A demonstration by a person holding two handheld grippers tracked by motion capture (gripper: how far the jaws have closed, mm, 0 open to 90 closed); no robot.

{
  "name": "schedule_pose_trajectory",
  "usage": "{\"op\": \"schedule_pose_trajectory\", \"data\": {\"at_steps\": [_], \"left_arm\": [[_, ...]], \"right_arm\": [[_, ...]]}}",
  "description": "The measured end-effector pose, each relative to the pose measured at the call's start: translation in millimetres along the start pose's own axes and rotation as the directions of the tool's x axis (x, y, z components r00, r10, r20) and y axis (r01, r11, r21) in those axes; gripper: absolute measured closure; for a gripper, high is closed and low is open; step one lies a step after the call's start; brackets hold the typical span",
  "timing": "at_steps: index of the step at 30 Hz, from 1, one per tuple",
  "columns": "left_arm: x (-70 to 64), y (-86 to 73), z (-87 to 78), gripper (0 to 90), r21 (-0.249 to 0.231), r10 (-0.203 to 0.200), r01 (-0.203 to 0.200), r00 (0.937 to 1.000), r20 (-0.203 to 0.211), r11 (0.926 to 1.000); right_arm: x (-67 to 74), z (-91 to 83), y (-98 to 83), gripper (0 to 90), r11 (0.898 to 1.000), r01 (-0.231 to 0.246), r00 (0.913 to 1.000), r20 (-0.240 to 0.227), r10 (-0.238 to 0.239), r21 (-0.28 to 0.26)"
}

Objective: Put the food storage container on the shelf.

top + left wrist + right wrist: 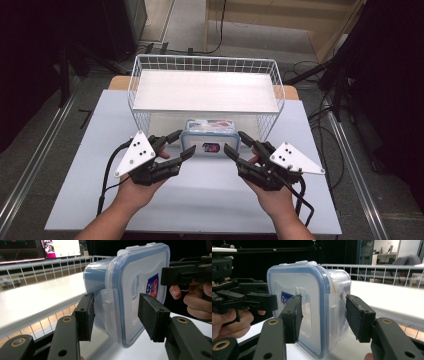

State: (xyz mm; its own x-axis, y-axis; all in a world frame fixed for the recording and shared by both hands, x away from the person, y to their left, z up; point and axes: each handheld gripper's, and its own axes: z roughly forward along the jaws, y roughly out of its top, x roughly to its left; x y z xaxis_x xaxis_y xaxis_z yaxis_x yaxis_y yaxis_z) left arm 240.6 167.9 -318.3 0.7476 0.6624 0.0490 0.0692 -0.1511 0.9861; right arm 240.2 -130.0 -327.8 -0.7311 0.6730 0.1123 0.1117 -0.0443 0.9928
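Observation:
A clear plastic container [210,137] with a blue-rimmed lid and a logo sticker stands on its side on the white table [200,200], lid towards the person, just under the front of the wire rack. My left gripper [184,144] is open at the container's left end, and my right gripper [235,142] is open at its right end. In the left gripper view the container [132,290] has its side latch between my spread jaws [117,315]. In the right gripper view the other latch edge of the container [297,290] sits between the jaws [324,317], with gaps on both sides.
A white wire rack [205,90] with a pale board on top stands behind and over the container. Beside the table run metal rails, cables and dark stands. The right gripper [190,272] and the left gripper [237,300] each show beyond the container in the other's view.

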Motion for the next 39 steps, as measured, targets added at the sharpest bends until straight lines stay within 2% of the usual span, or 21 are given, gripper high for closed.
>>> {"op": "schedule_pose_trajectory", "data": {"at_steps": [4, 12, 16, 19, 20, 23, 26, 31, 36, 39], "left_arm": [[9.5, 10.7, 5.2, 48.8, -0.001, 0.005, -0.005, 1.0000, -0.002, 1.0000], [31.5, 25.6, 16.9, 48.8, 0.009, -0.022, 0.022, 0.9997, 0.009, 0.9997], [46.5, 30.8, 25.5, 48.8, 0.028, -0.064, 0.063, 0.9976, 0.026, 0.9976], [58.9, 34.5, 33.0, 48.8, 0.059, -0.112, 0.109, 0.9929, 0.041, 0.9923], [61.9, 36.3, 34.9, 48.8, 0.070, -0.119, 0.116, 0.9921, 0.040, 0.9908], [69.6, 41.9, 39.6, 48.8, 0.085, -0.135, 0.131, 0.9901, 0.041, 0.9878], [80.5, 47.3, 44.8, 48.8, 0.107, -0.193, 0.186, 0.9796, 0.057, 0.9768], [92.2, 52.4, 51.7, 48.8, 0.141, -0.256, 0.246, 0.9649, 0.059, 0.9590], [101.3, 56.5, 57.3, 48.9, 0.171, -0.300, 0.286, 0.9517, 0.064, 0.9428], [108.1, 59.3, 61.9, 49.1, 0.206, -0.329, 0.309, 0.9420, 0.068, 0.9286]], "right_arm": [[-6.6, 7.9, 11.6, 49.5, 1.000, -0.003, 1.0000, -0.001, 0.003, -0.006], [-19.6, 25.8, 29.7, 49.6, 1.000, -0.021, 0.9998, 0.000, 0.021, 0.012], [-28.3, 36.0, 37.4, 49.7, 0.999, -0.037, 0.9993, 0.004, 0.037, 0.029], [-36.2, 44.5, 41.3, 50.3, 0.997, -0.061, 0.9981, 0.003, 0.061, 0.049], [-42.6, 50.7, 44.9, 50.4, 0.995, -0.079, 0.9969, 0.000, 0.079, 0.068], [-46.9, 55.7, 49.1, 50.4, 0.992, -0.094, 0.9955, -0.001, 0.094, 0.080], [-52.7, 62.0, 57.0, 50.9, 0.990, -0.105, 0.9944, -0.001, 0.105, 0.098], [-62.2, 72.1, 68.4, 51.4, 0.979, -0.137, 0.9903, -0.002, 0.139, 0.149], [-69.3, 79.9, 74.8, 51.4, 0.965, -0.184, 0.9825, 0.006, 0.186, 0.189], [-74.6, 84.1, 76.0, 51.6, 0.953, -0.213, 0.9763, 0.008, 0.216, 0.217]]}}
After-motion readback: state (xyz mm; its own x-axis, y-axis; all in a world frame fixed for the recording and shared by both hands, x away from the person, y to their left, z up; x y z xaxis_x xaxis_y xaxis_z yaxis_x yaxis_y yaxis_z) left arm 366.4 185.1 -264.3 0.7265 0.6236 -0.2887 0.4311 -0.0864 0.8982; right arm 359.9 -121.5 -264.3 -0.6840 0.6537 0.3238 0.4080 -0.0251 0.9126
